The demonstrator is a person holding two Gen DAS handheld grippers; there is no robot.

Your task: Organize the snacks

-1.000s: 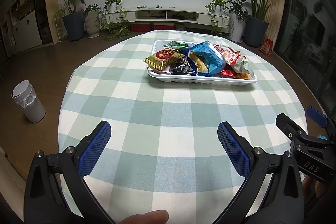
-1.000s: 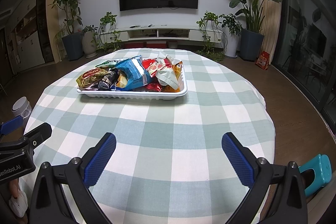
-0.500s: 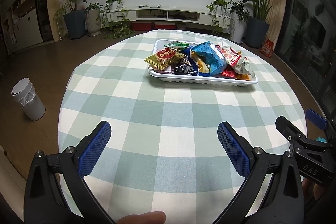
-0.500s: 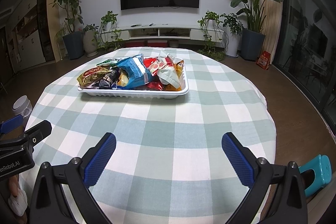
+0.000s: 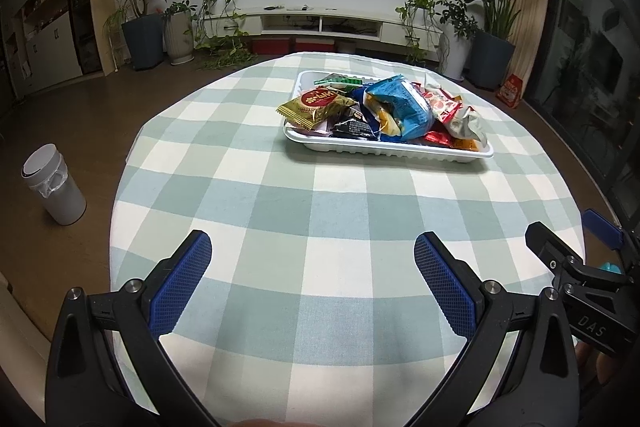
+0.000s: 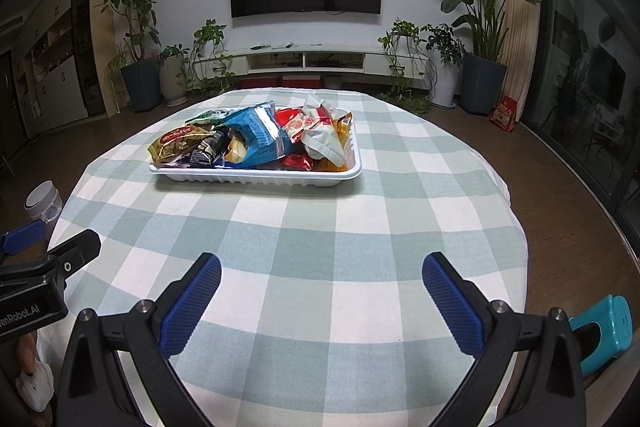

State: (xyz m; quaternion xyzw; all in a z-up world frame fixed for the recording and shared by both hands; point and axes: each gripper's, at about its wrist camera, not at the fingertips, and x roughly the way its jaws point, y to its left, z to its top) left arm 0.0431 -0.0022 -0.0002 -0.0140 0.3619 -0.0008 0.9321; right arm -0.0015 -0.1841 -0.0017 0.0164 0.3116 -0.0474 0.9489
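Note:
A white tray [image 5: 390, 148] [image 6: 256, 179] heaped with snack packets stands on the far half of the round checked table. On top lies a blue bag [image 5: 400, 103] [image 6: 256, 133]; a gold and red packet [image 5: 316, 106] [image 6: 180, 143] is at its left end and a white crumpled packet [image 5: 466, 121] [image 6: 324, 139] at its right. My left gripper [image 5: 312, 283] hovers open over the near table, holding nothing. My right gripper [image 6: 322, 291] is also open and empty, well short of the tray. Each gripper shows at the edge of the other's view.
The green and white checked tablecloth [image 5: 320, 211] covers the table. A white bin [image 5: 54, 185] stands on the floor to the left. A teal stool [image 6: 604, 331] sits low at the right. Potted plants, a TV and a low cabinet line the far wall.
Both views have dipped slightly, so the tray sits a little lower in frame and a little nearer. Both grippers stay open and empty.

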